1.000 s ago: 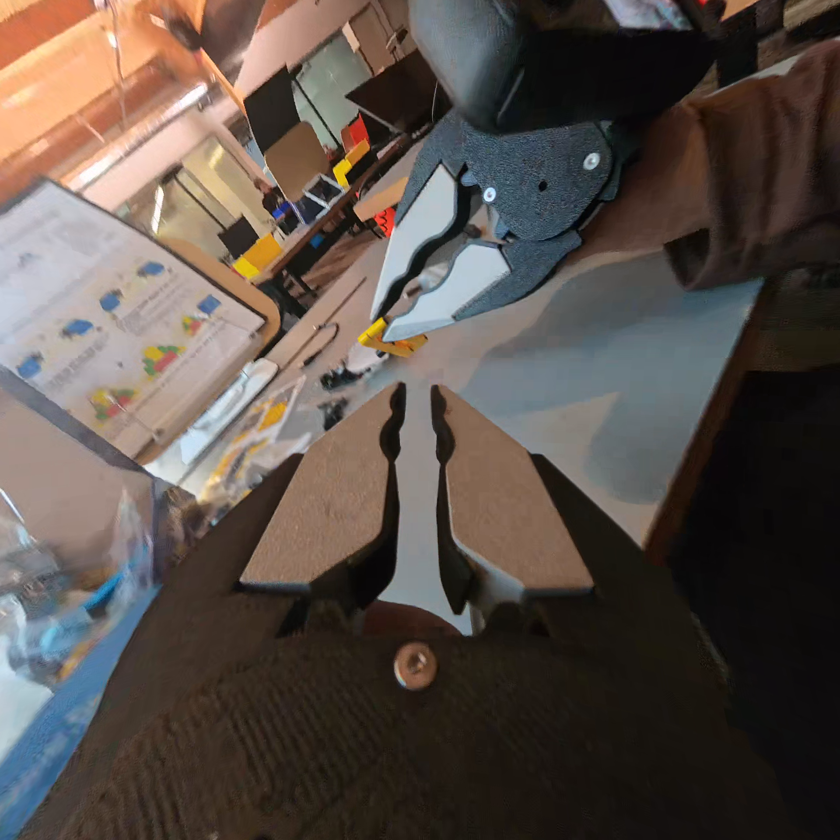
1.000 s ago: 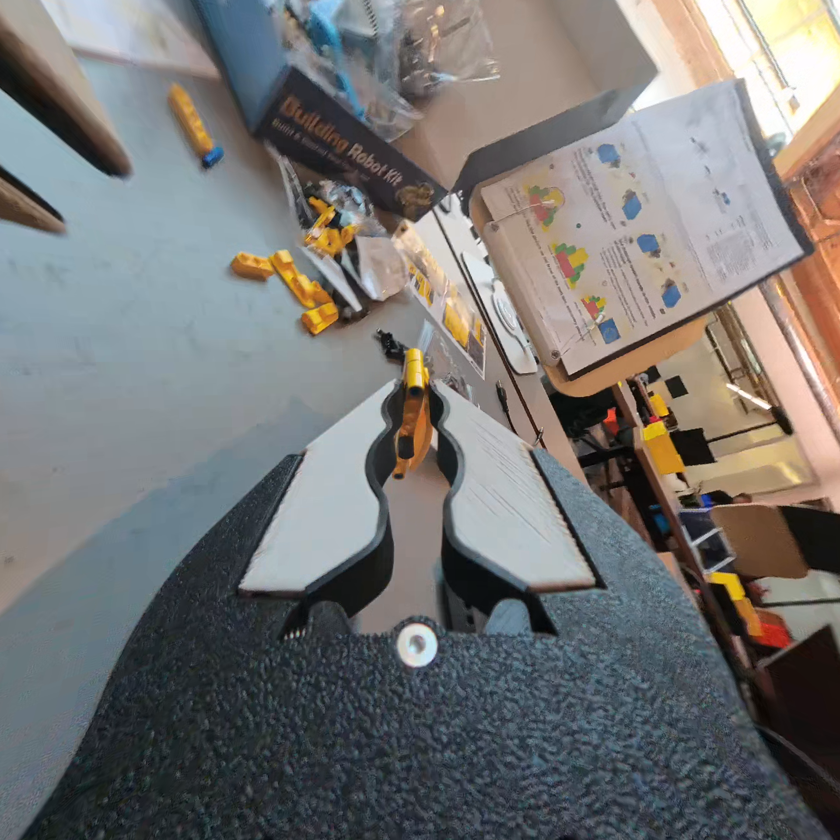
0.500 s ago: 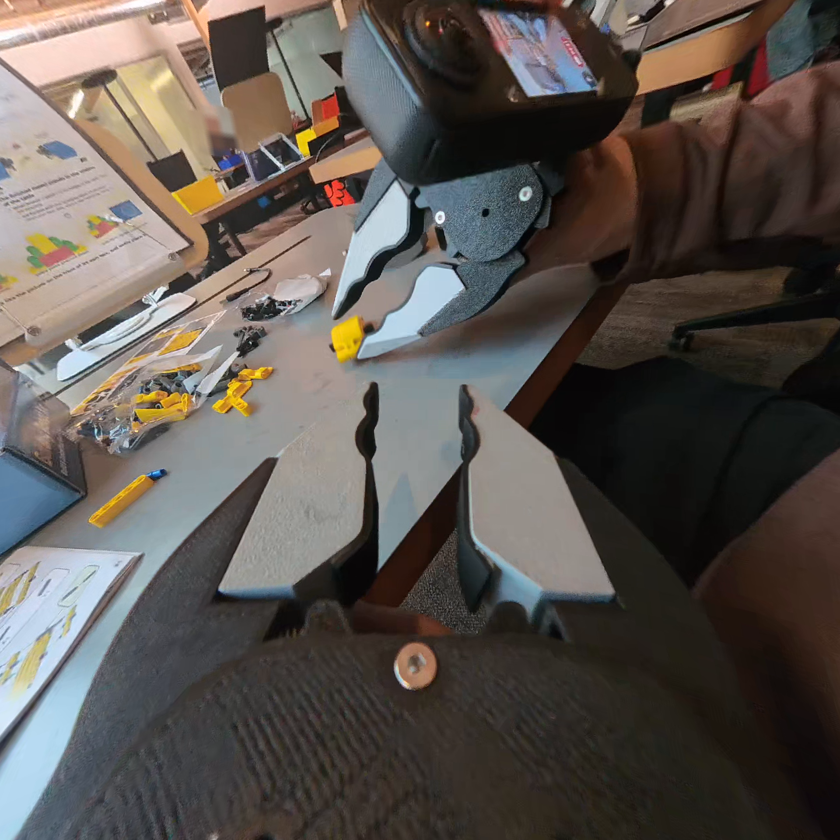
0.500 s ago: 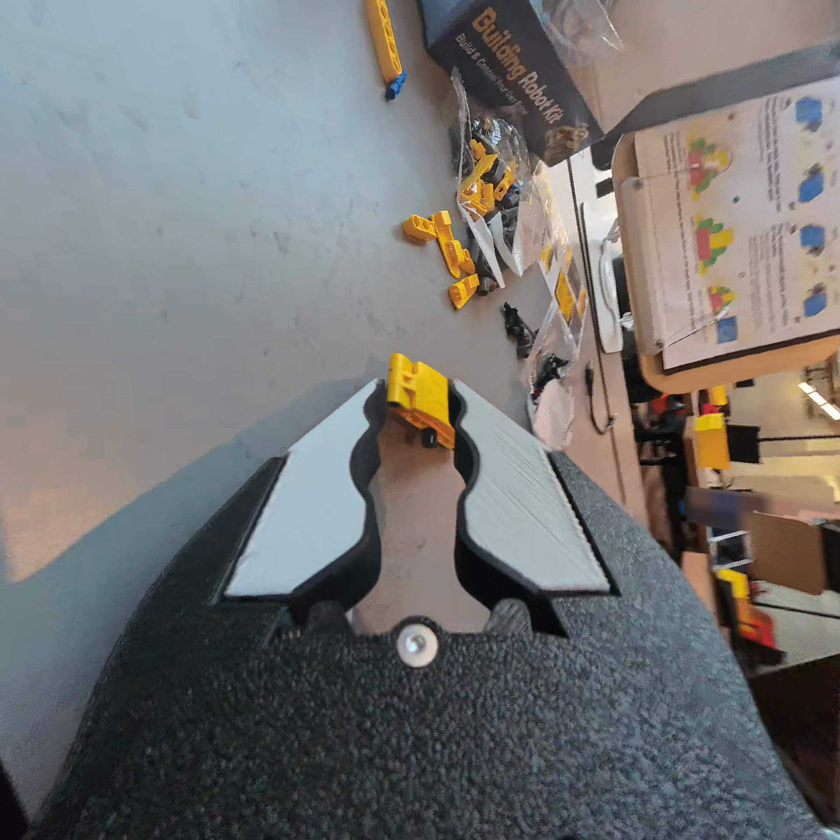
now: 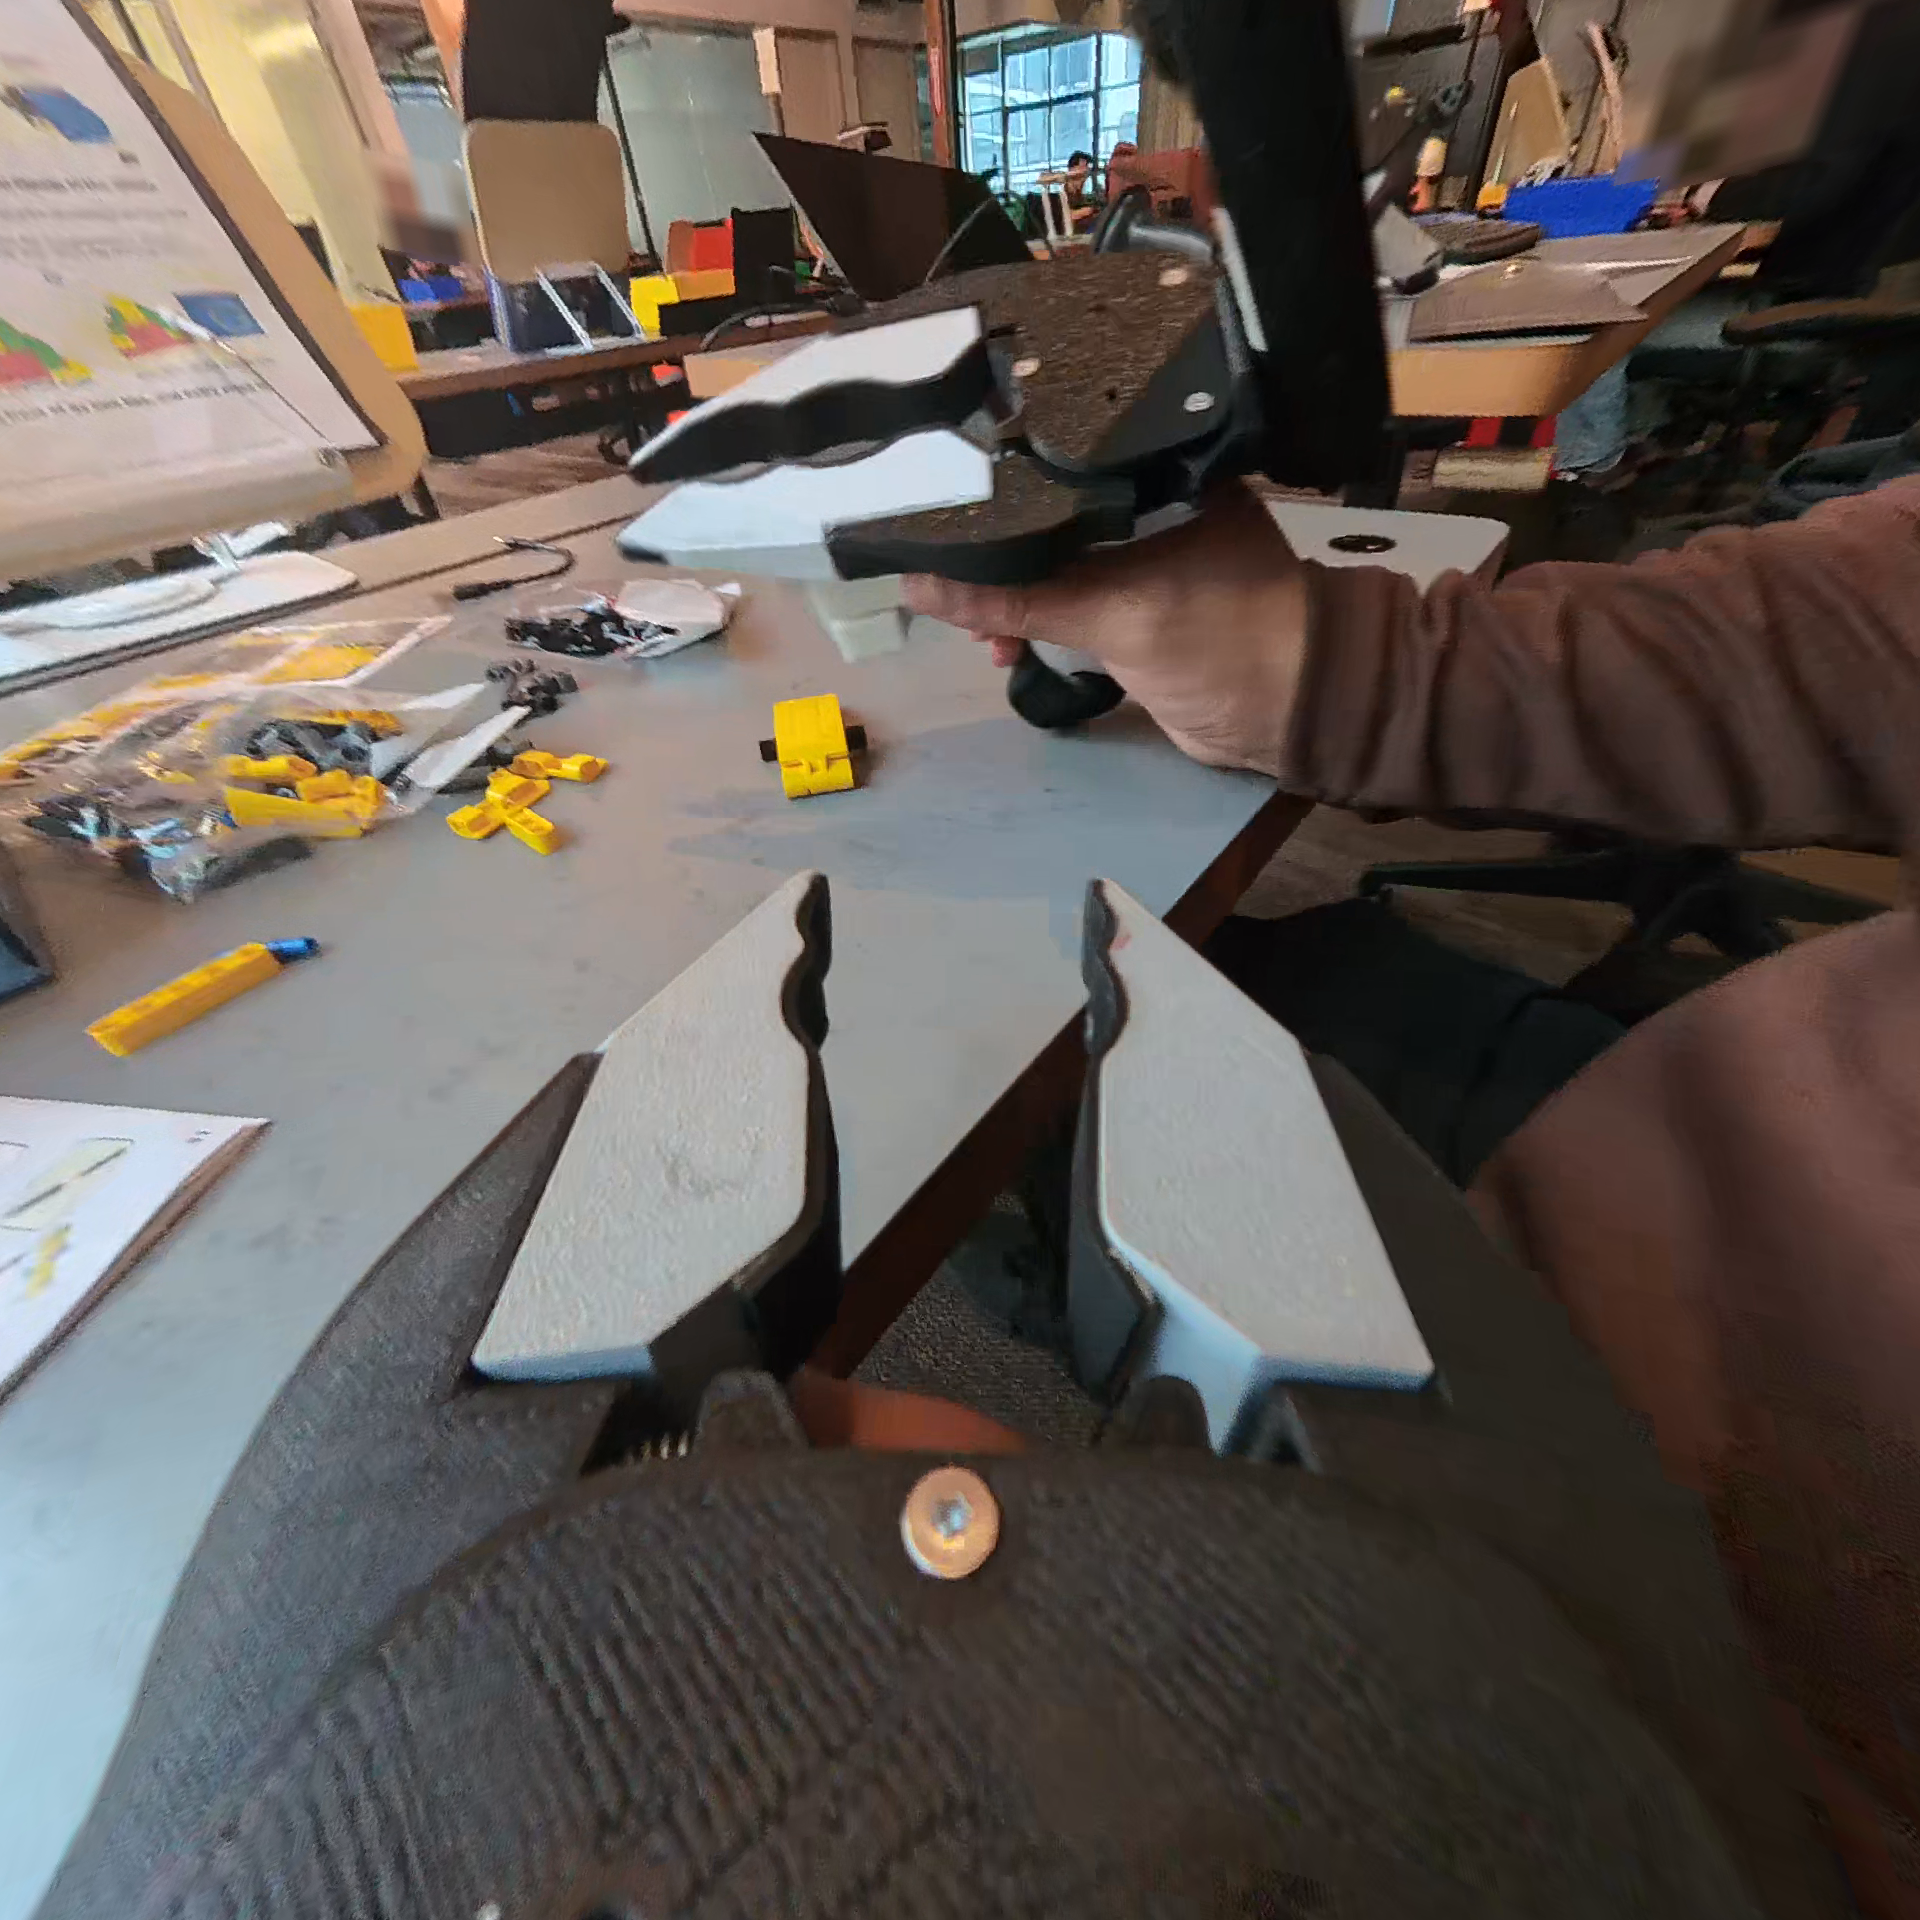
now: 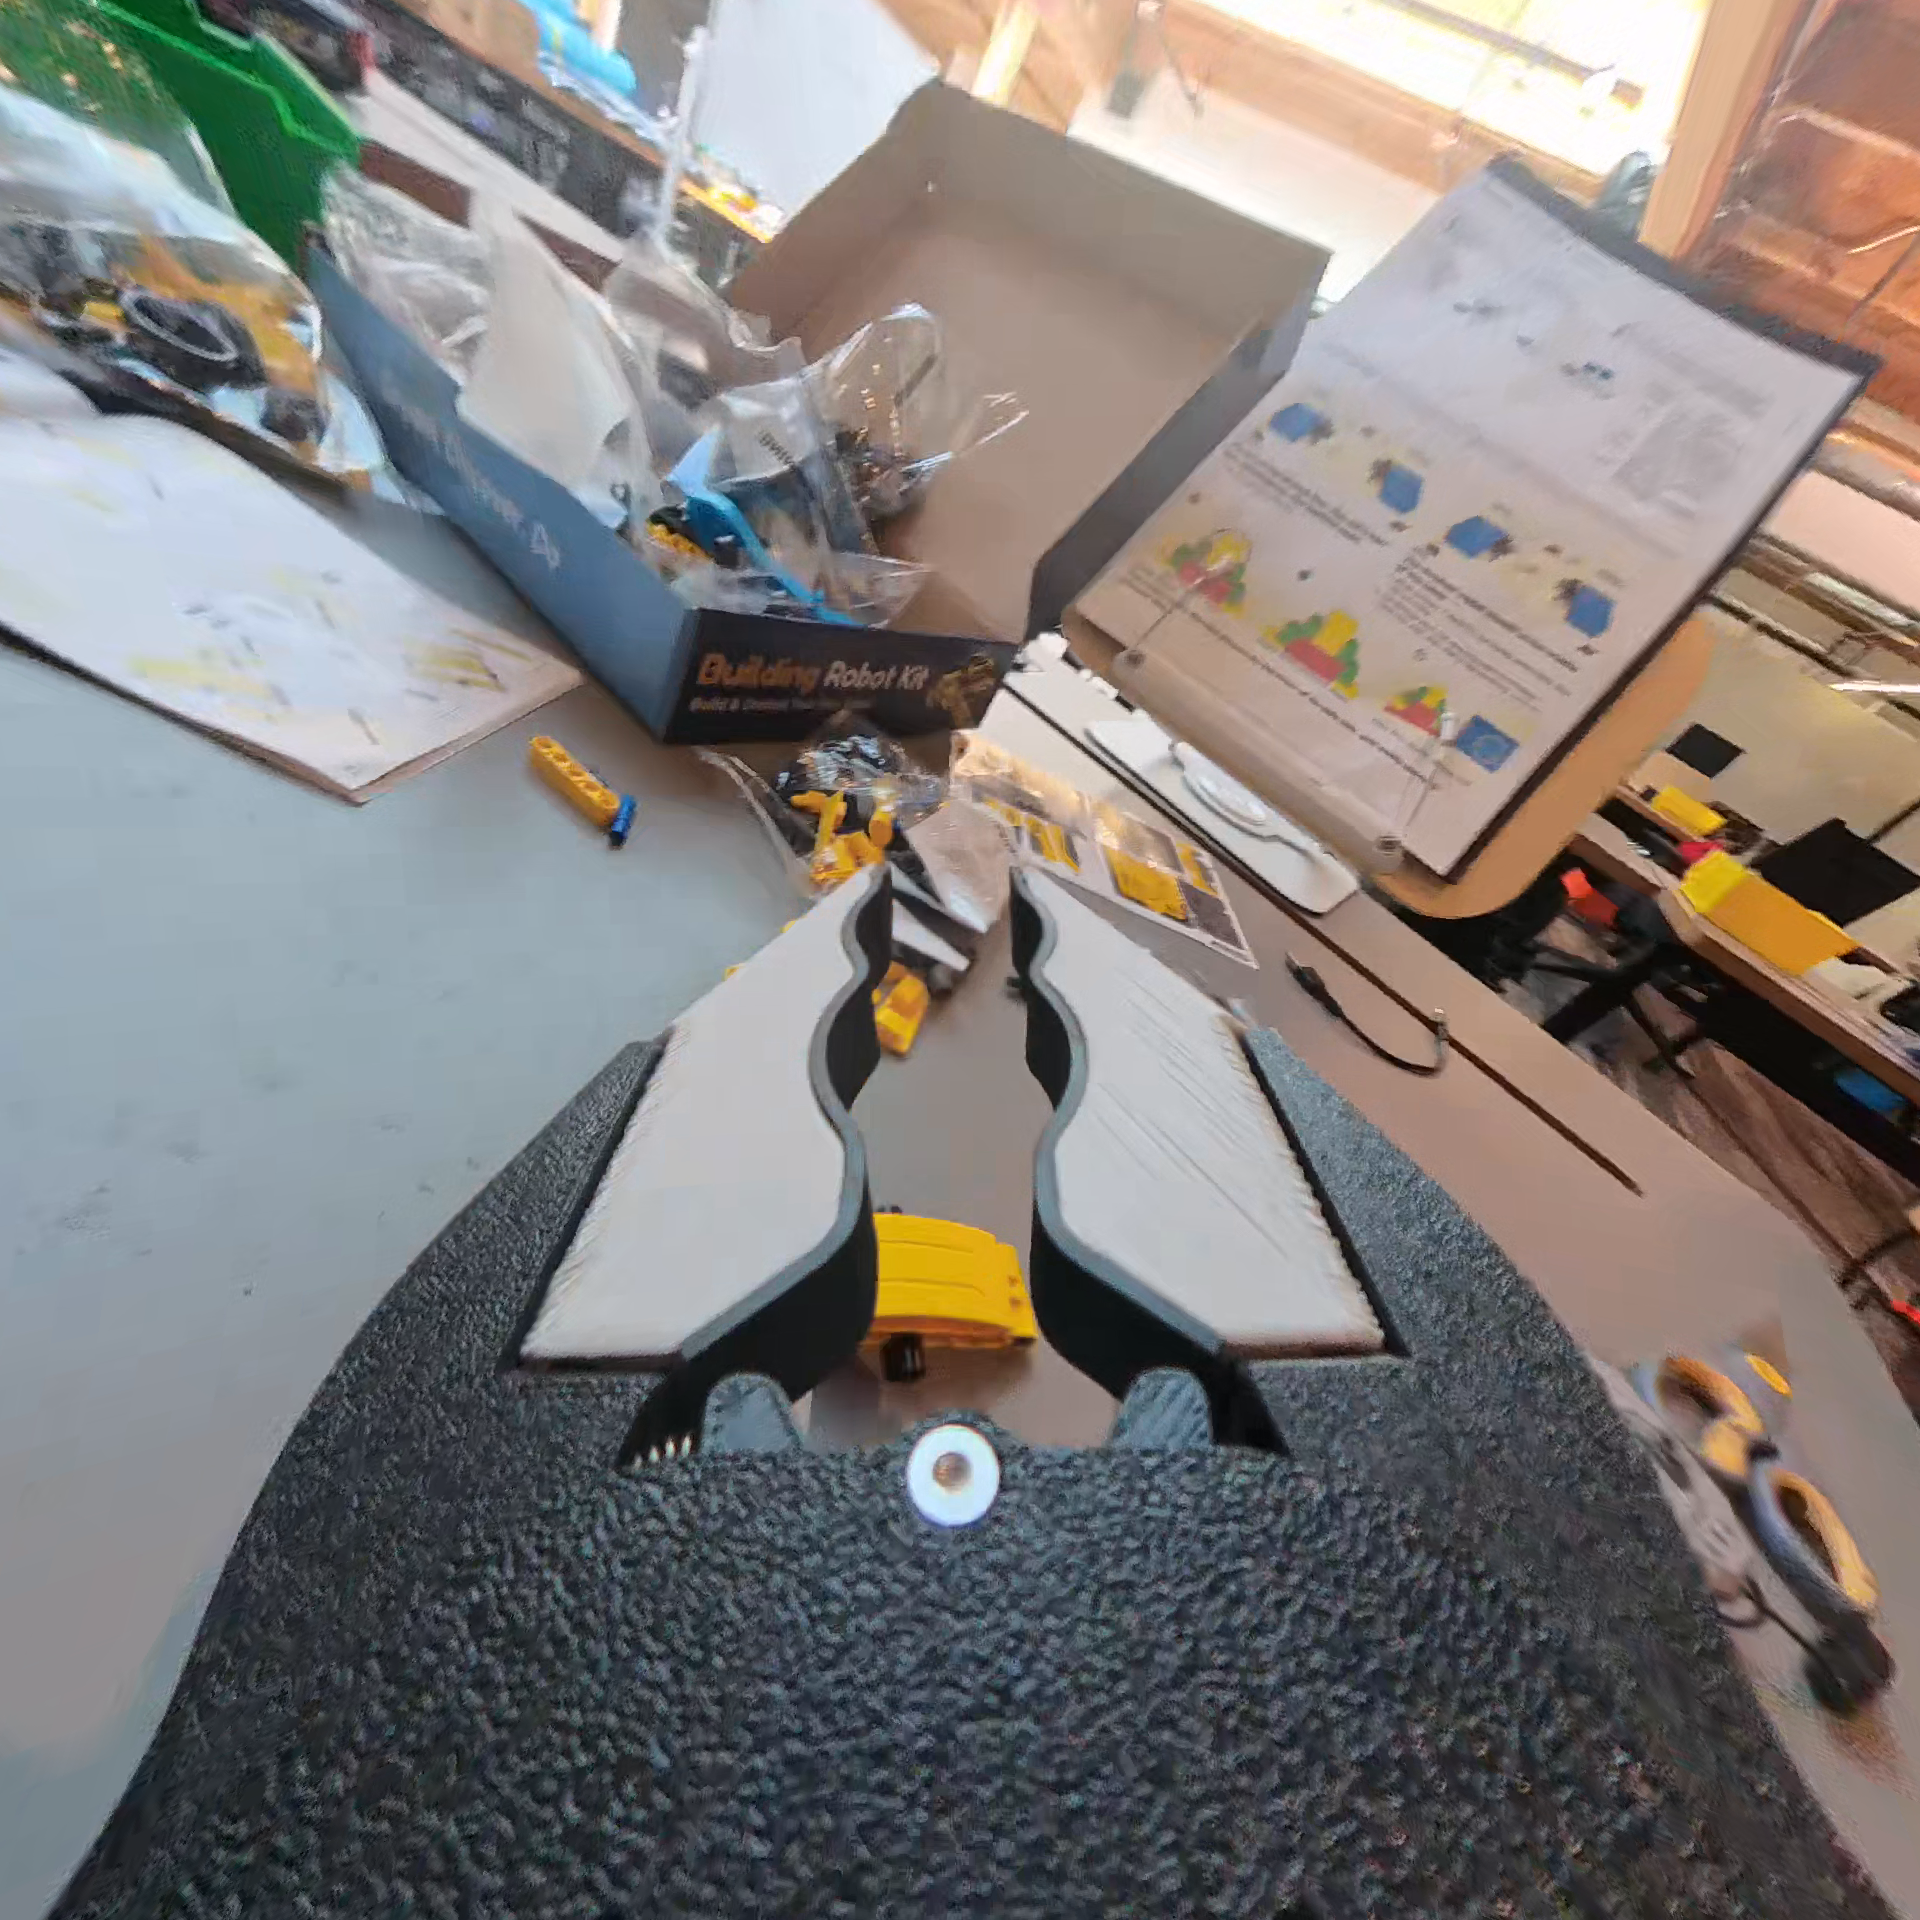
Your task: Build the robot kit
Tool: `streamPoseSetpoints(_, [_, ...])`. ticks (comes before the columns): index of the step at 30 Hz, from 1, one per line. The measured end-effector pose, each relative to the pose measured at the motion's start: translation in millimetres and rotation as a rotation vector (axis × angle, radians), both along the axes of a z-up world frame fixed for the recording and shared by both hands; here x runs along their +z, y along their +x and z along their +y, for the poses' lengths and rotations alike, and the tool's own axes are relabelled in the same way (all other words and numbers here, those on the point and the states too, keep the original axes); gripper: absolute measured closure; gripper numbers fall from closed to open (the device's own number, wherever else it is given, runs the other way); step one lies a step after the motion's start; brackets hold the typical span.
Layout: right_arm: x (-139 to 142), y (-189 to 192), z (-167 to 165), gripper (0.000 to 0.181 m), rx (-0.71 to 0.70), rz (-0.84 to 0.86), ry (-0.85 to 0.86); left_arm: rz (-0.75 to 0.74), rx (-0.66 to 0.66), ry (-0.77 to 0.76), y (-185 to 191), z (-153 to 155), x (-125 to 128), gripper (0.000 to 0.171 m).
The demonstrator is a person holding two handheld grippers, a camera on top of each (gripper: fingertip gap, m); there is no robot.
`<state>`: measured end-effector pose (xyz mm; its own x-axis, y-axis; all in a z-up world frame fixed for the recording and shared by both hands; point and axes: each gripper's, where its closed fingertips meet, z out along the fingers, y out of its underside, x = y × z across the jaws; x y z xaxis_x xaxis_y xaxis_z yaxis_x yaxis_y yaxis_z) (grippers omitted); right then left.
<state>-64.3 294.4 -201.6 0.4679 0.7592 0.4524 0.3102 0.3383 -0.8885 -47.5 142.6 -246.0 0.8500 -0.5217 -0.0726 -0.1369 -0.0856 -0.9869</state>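
Yellow block (image 5: 814,744) lies on the worktop (image 5: 436,997), free of both grippers. Your right gripper (image 5: 649,497), at 12 o'clock above it, has narrow, empty jaws; your left gripper (image 5: 956,914) has wide, empty jaws.

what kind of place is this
Probably a shared workshop or makerspace: a grey worktable strewn with yellow building pieces, an opened kit box, an instruction board, and more benches with bins behind.

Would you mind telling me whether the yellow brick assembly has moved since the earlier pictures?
Yes. It was pinched in the right claw; now the yellow brick assembly lies free on the grey table, right of the loose yellow pieces, with the claw raised above it.
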Motion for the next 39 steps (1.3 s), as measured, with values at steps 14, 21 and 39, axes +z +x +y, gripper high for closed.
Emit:
streamPoseSetpoints(14, [-12,6,9,0.164,-0.015,-0.062,-0.029,-0.023,0.017,-0.006,-5,-16,-4,0.125])
streamPoseSetpoints(21, [-20,31,24,0.171,-0.088,-0.078,-0.151,0.167,-0.018,0.046,30,-27,-17,0.129])
streamPoseSetpoints(39, [-69,46,24,0.181,-0.221,-0.409,-0.168,0.164,0.281,-0.008,-17,-11,-17,0.151])
